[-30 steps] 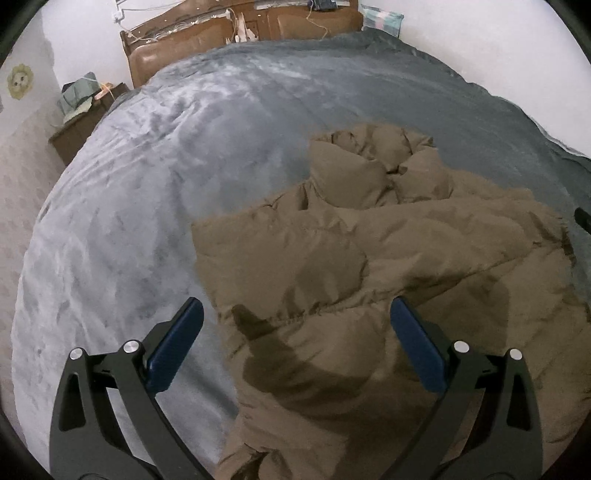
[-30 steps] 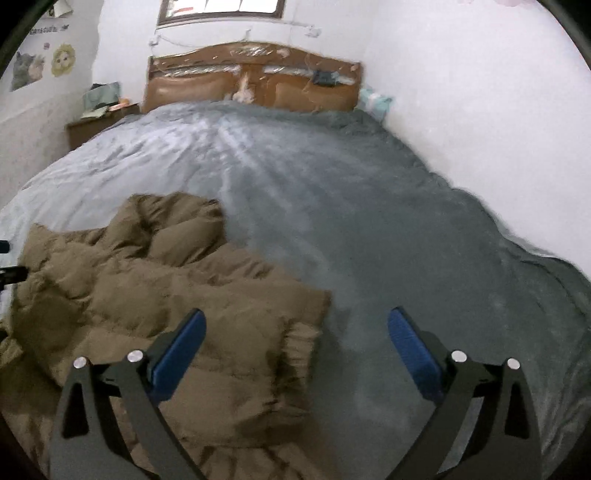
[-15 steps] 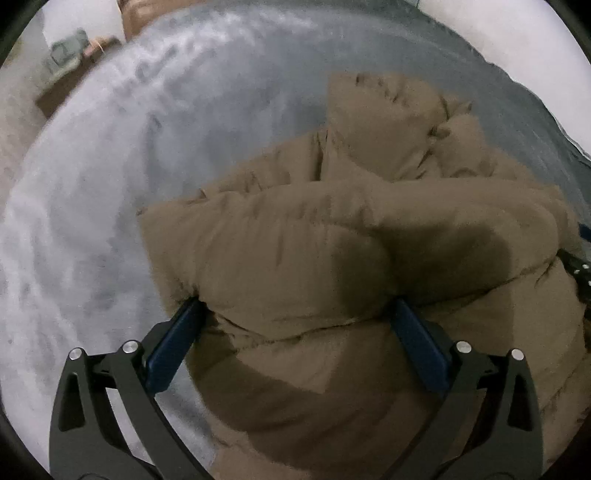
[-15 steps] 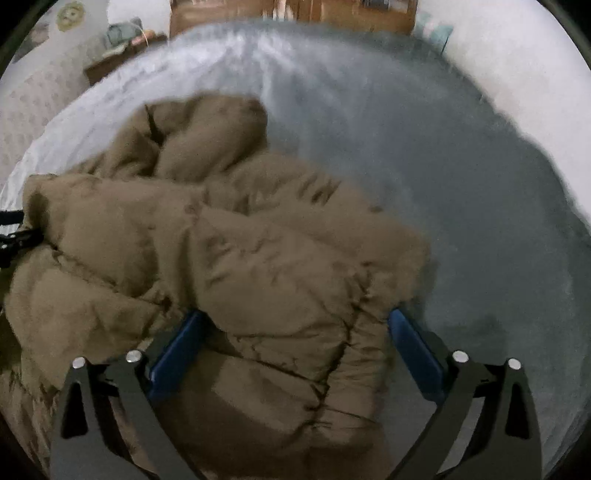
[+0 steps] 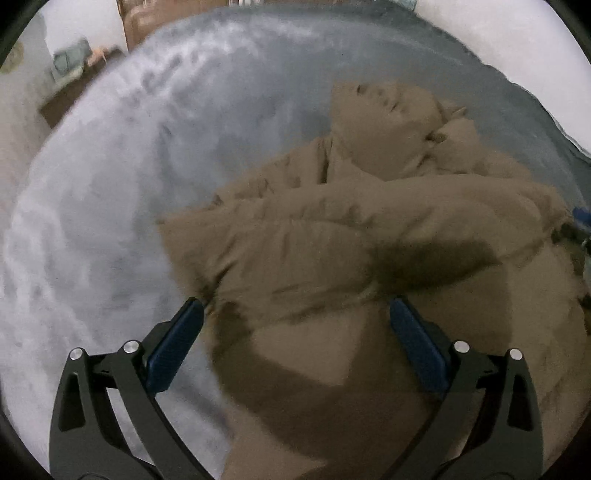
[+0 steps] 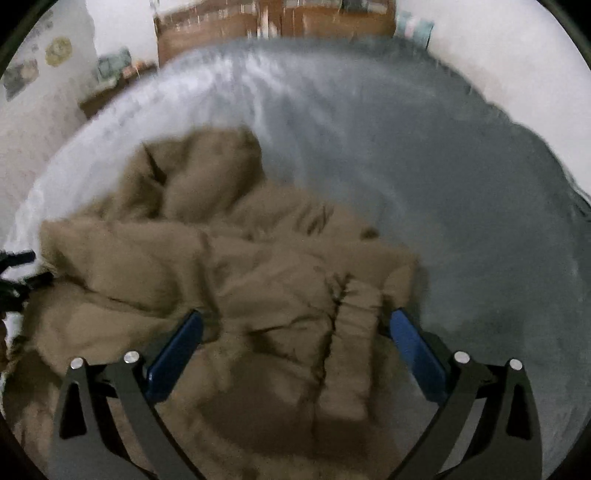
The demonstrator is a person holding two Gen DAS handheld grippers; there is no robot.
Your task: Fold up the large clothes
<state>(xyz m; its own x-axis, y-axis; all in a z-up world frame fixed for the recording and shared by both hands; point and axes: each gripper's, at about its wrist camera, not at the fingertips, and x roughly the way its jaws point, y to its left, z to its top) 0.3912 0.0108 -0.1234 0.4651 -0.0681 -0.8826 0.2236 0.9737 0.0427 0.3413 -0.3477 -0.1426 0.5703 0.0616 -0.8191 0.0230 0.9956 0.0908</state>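
Observation:
A large brown padded jacket (image 5: 369, 258) lies crumpled on a grey bedspread (image 5: 110, 184), its hood toward the headboard. My left gripper (image 5: 295, 317) is open, just above the jacket's left part, with puffy fabric between its blue pads. My right gripper (image 6: 295, 325) is open over the jacket's (image 6: 240, 277) right part, a folded sleeve between the pads. The left gripper's tip shows at the left edge of the right wrist view (image 6: 14, 273). The right gripper's tip shows at the right edge of the left wrist view (image 5: 581, 218).
The grey bedspread (image 6: 443, 184) covers a wide bed. A wooden headboard (image 6: 277, 18) stands at the far end, with a bedside table (image 6: 110, 92) at far left. White walls (image 6: 517, 44) border the bed on the right.
Both grippers dropped down and forward toward the jacket, which now fills much more of each view. Over the last half second they shifted slightly. Both stayed open.

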